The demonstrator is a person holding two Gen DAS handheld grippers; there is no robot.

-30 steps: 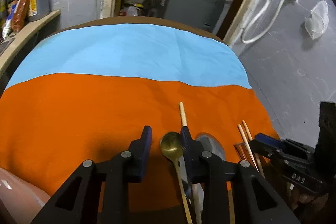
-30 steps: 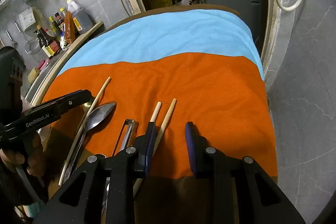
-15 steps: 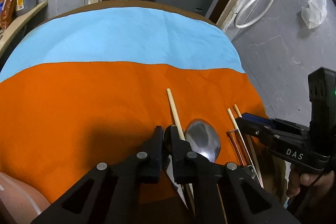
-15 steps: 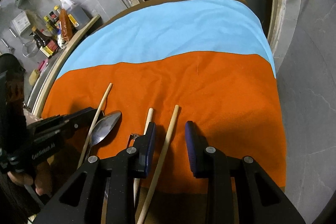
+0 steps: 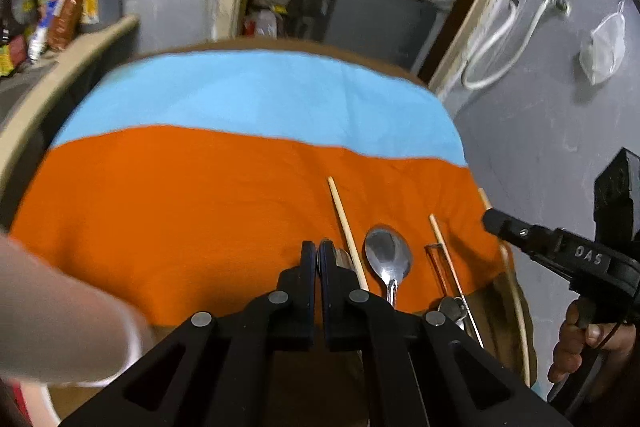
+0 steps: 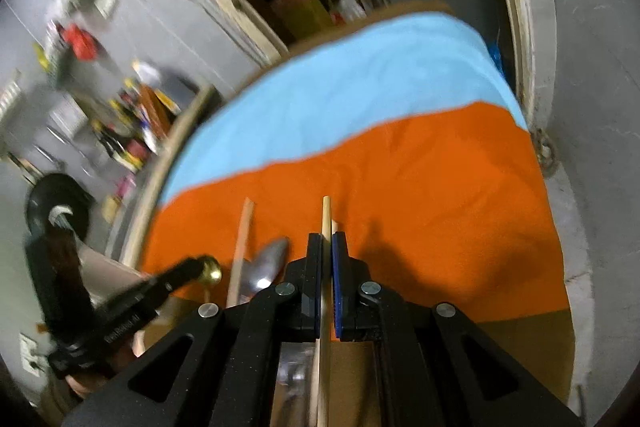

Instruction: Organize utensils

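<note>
My left gripper (image 5: 319, 254) is shut on the gold spoon (image 5: 343, 256), whose bowl peeks out just right of the fingertips; the bowl also shows in the right wrist view (image 6: 211, 269). Beside it on the orange cloth (image 5: 180, 207) lie a wooden chopstick (image 5: 347, 231), a silver spoon (image 5: 388, 258), a second chopstick (image 5: 444, 251) and metal tongs (image 5: 438, 267). My right gripper (image 6: 327, 247) is shut on a wooden chopstick (image 6: 326, 219) and holds it above the cloth; it shows at the right of the left wrist view (image 5: 490, 219).
A blue cloth (image 5: 256, 95) covers the far half of the table. A shelf with bottles (image 5: 60, 11) runs along the left. A grey wall with a white hose (image 5: 504, 39) stands close on the right. A dark cabinet (image 5: 372, 15) stands behind the table.
My left gripper closed on the gold spoon and lifted it. My right gripper closed on one chopstick and raised it off the cloth. Both views are blurred by motion.
</note>
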